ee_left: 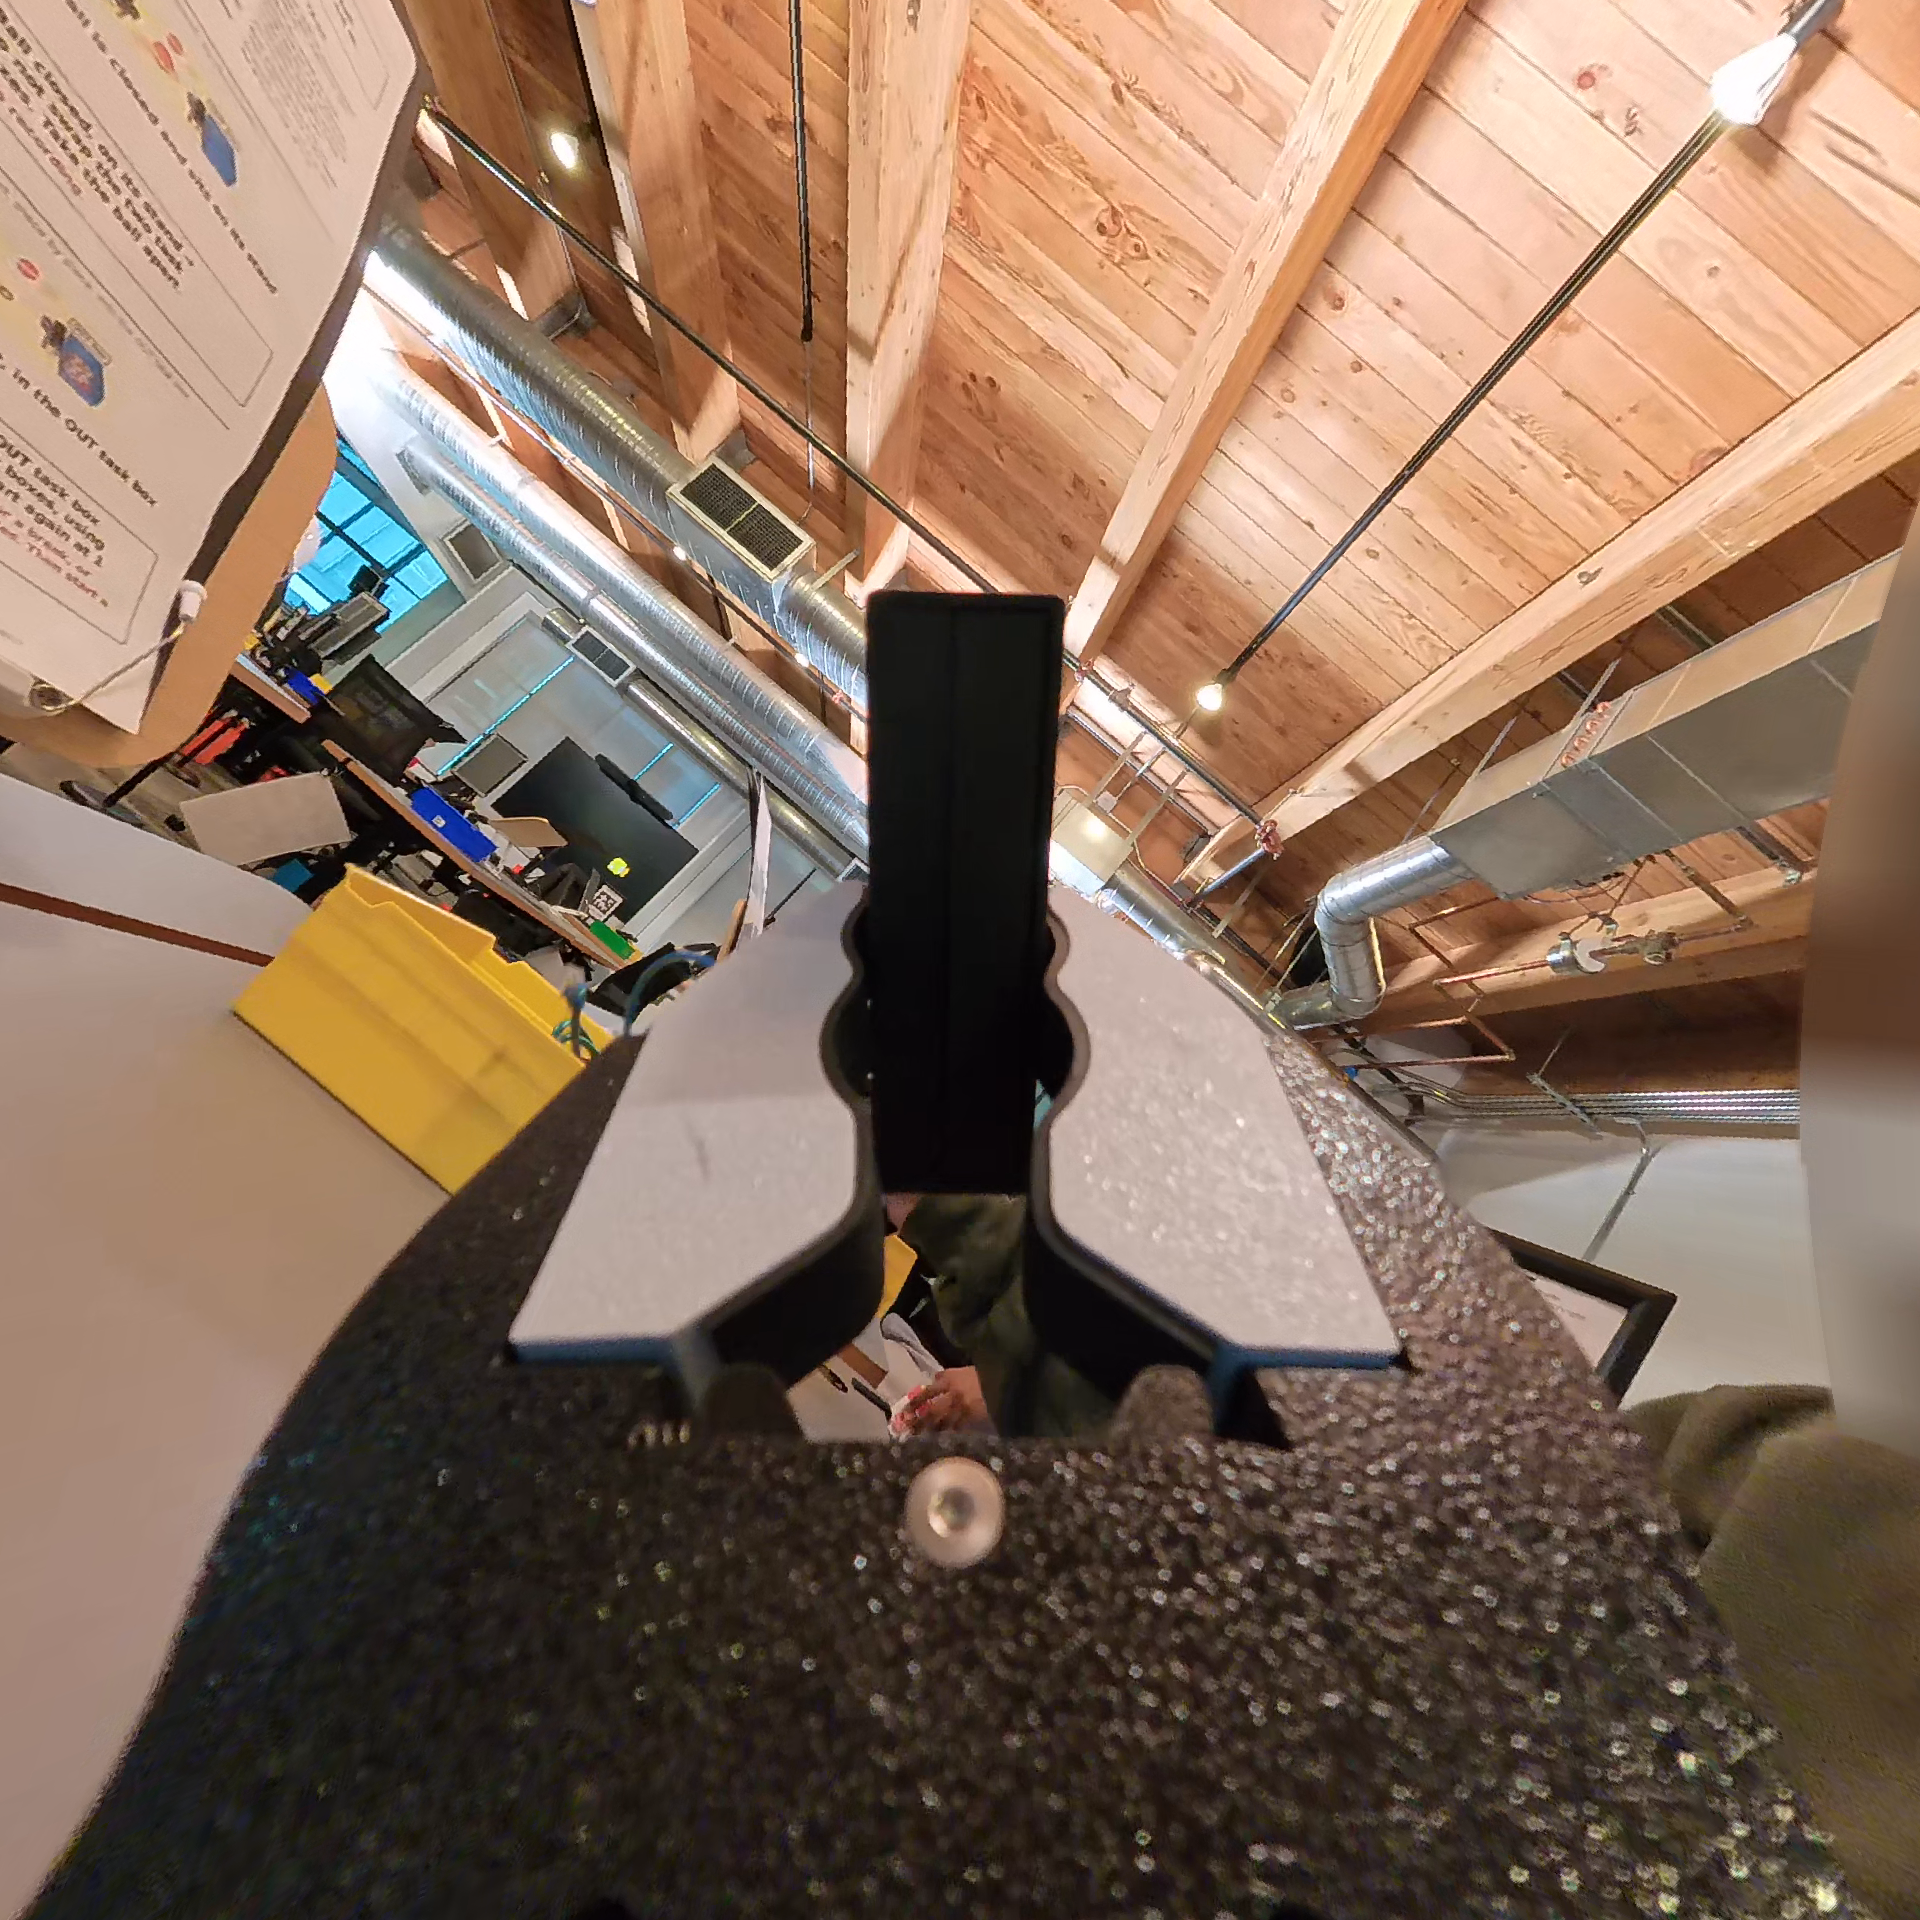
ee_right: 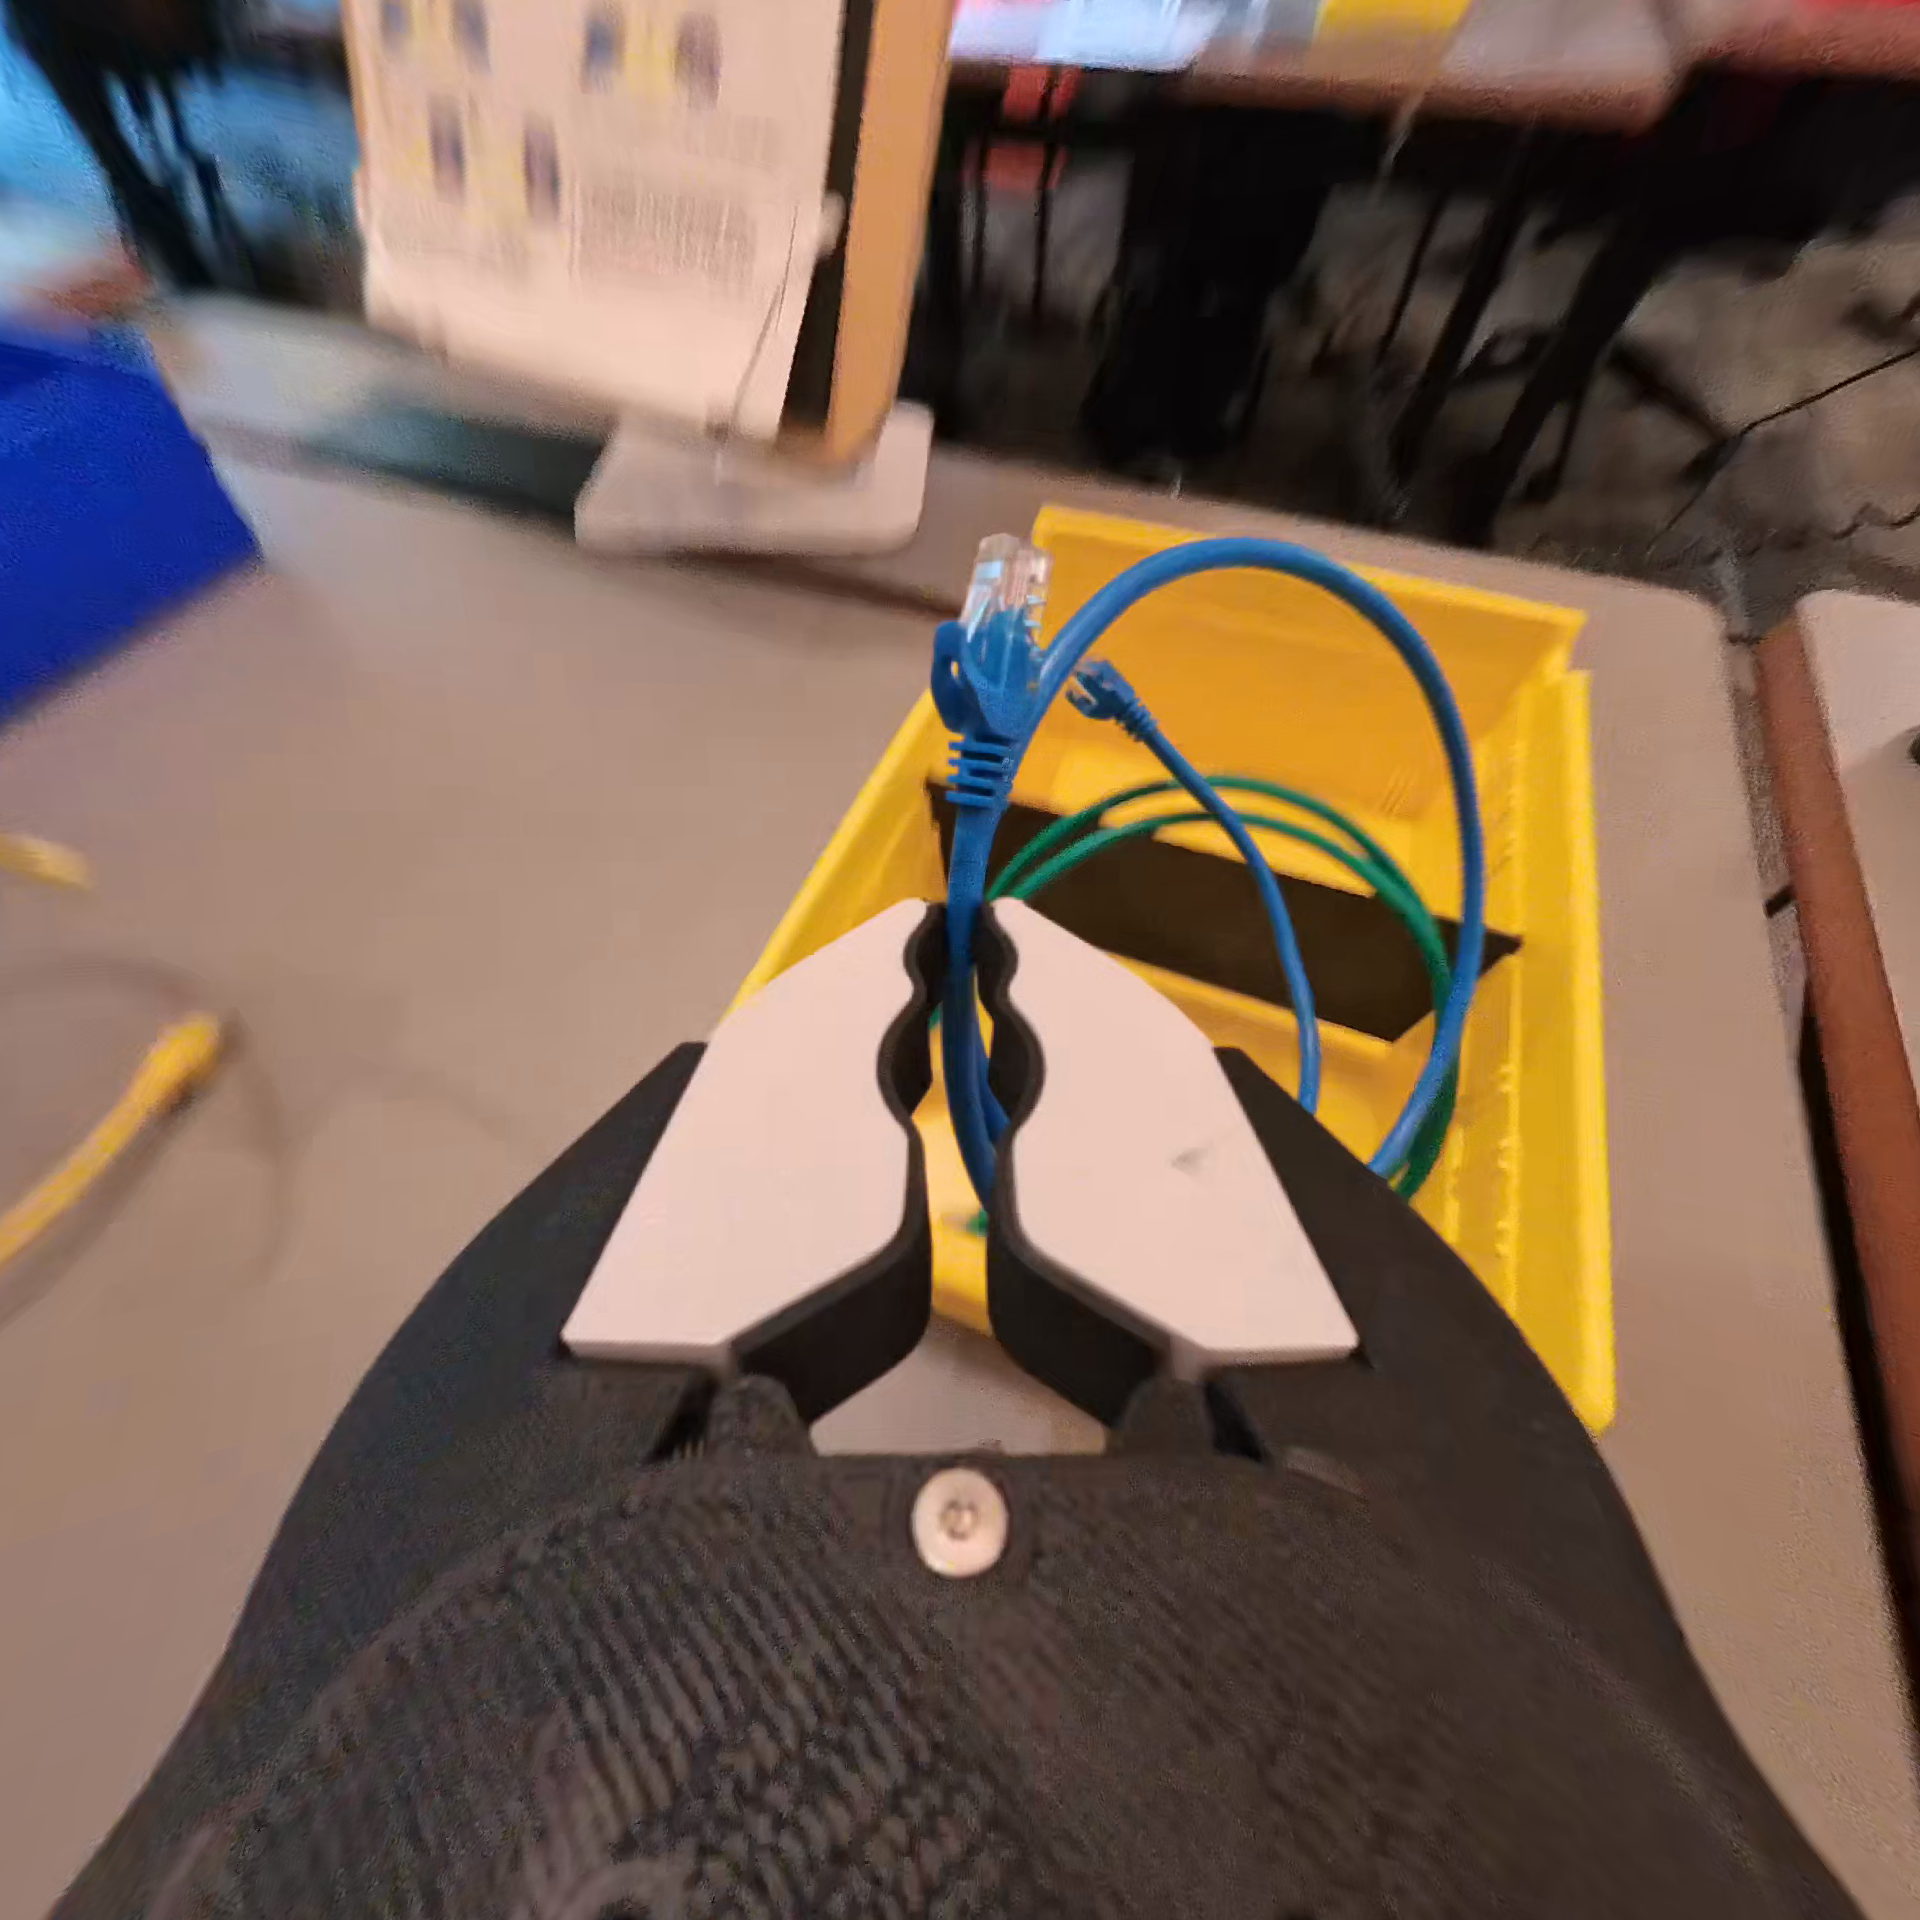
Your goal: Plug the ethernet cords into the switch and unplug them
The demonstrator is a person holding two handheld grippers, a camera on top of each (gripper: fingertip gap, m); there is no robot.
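Blue ethernet cord [ee_right: 1444, 831] is pinched in the right gripper [ee_right: 961, 925] just below its boot, plug [ee_right: 1003, 597] up, loop hanging over the yellow bin [ee_right: 1538, 935]. Light and floppy; I'd grip the boot for insertion, since the clip looks fragile. Left gripper [ee_left: 961, 914] clamps the black switch [ee_left: 961, 831], raised toward the ceiling. Only the right view shows the green cord [ee_right: 1226, 805] in the bin and a yellow cord [ee_right: 135, 1101] on the table [ee_right: 468, 831].

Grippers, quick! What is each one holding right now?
Left gripper: closed on a flat black box, probably the switch.
Right gripper: closed on the blue ethernet cord, above the yellow bin.
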